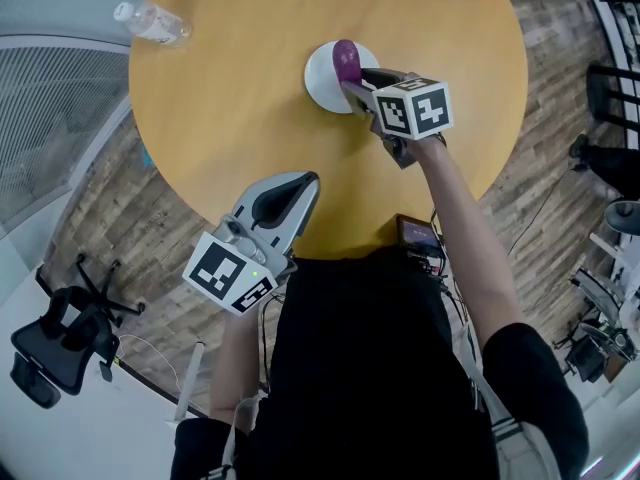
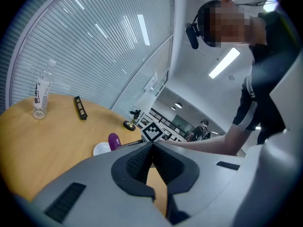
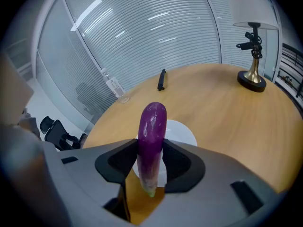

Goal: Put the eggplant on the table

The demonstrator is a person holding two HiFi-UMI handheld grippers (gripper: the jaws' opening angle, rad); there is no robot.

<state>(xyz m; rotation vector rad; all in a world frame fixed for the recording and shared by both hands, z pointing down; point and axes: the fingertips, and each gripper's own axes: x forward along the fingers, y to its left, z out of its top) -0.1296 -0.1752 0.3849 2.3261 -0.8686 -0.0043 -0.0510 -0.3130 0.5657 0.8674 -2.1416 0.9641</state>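
A purple eggplant (image 3: 151, 143) with a pale green end stands between the jaws of my right gripper (image 3: 150, 162), which is shut on it. In the head view the eggplant (image 1: 346, 61) hangs over a white plate (image 1: 322, 78) near the middle of the round wooden table (image 1: 230, 98), and the right gripper (image 1: 365, 83) reaches in from the right. My left gripper (image 1: 290, 196) sits at the table's near edge, its jaws shut with nothing between them. From the left gripper view the eggplant (image 2: 114, 141) and plate (image 2: 101, 149) show far off.
A clear plastic bottle (image 1: 152, 23) lies at the table's far left. A small black bar (image 3: 161, 80) and a brass-footed stand (image 3: 252, 77) are at the far side. A black office chair (image 1: 55, 343) stands on the floor at the left.
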